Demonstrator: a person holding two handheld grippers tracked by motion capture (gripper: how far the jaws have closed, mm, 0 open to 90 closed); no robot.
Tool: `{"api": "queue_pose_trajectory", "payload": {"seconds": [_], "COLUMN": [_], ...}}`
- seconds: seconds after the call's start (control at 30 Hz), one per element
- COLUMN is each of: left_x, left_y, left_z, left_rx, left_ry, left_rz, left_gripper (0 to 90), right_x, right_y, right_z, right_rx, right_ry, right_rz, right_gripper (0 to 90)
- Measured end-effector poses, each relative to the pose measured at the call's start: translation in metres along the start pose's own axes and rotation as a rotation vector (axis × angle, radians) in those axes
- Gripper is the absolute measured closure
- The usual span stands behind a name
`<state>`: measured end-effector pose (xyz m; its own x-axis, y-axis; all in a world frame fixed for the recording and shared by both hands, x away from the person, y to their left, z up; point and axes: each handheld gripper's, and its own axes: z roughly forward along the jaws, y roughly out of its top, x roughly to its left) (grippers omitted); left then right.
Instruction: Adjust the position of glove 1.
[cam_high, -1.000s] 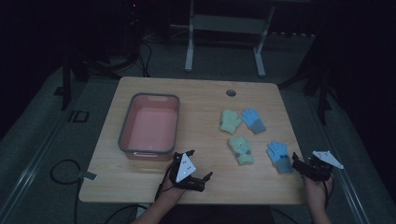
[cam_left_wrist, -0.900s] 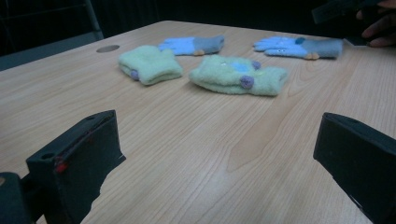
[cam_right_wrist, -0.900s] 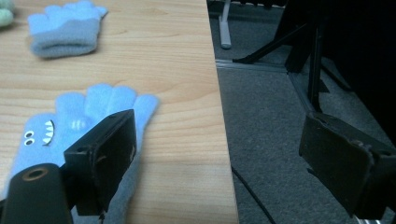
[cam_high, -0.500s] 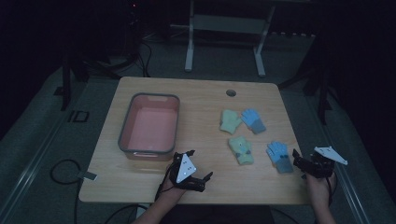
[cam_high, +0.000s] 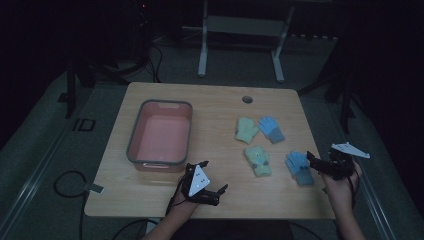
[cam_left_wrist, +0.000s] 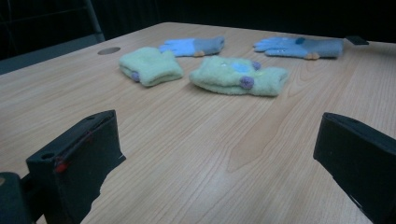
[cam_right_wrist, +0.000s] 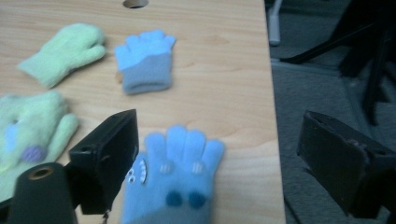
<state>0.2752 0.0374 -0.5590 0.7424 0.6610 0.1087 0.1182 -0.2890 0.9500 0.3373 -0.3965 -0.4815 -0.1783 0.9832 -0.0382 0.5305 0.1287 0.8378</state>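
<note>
Four small gloves lie on the right half of the wooden table (cam_high: 215, 110). At the back are a green glove (cam_high: 246, 130) and a blue glove (cam_high: 271, 129). Nearer me are a green glove with purple dots (cam_high: 258, 161) and a blue glove with a face (cam_high: 299, 168). My right gripper (cam_high: 312, 164) is open at the table's right edge, its jaws either side of the face glove's fingers (cam_right_wrist: 184, 144). My left gripper (cam_high: 214, 175) is open low over bare wood near the front edge, pointing at the gloves (cam_left_wrist: 238, 75) with nothing between its jaws.
A pink tub with a grey rim (cam_high: 131, 145) stands on the left half of the table, just beyond my left hand. A round cable hole (cam_high: 247, 99) sits near the back edge. Cables and a stand's metal legs (cam_high: 240, 50) are on the dark floor around.
My right gripper has edged slightly forward toward the blue face glove. The left gripper and the gloves have stayed put.
</note>
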Motion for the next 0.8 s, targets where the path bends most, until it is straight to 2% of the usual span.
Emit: {"api": "queue_pose_trajectory", "payload": {"seconds": [0.07, 0.2, 0.37, 0.53, 0.7, 0.77, 0.8], "left_x": [0.0, 0.001, 0.0, 0.001, 0.0, 0.0, 0.0], "left_y": [0.0, 0.0, 0.0, 0.0, 0.0, 0.0, 0.0], "left_z": [0.0, 0.0, 0.0, -0.001, -0.001, -0.001, -0.001], "left_rx": [-0.002, -0.003, -0.003, -0.005, -0.006, -0.006, -0.006], "left_ry": [-0.002, -0.003, -0.003, -0.005, -0.006, -0.007, -0.007], "left_rz": [-0.003, -0.007, -0.002, -0.004, -0.001, -0.002, -0.002], "left_gripper": [0.7, 0.7, 0.7, 0.7, 0.7, 0.7, 0.7], "right_x": [0.005, 0.015, 0.027, 0.041, 0.055, 0.063, 0.065], "right_y": [0.007, 0.018, 0.033, 0.048, 0.06, 0.066, 0.068], "right_z": [0.002, 0.007, 0.015, 0.028, 0.04, 0.045, 0.046], "right_rx": [-0.002, 0.011, 0.0, -0.003, 0.0, -0.001, -0.005], "right_ry": [0.003, 0.043, 0.072, 0.107, 0.135, 0.157, 0.176], "right_rz": [-0.007, -0.034, -0.048, -0.056, -0.063, -0.065, -0.068], "right_gripper": [11.3, 13.1, 14.3, 20.3, 21.2, 22.2, 26.1]}}
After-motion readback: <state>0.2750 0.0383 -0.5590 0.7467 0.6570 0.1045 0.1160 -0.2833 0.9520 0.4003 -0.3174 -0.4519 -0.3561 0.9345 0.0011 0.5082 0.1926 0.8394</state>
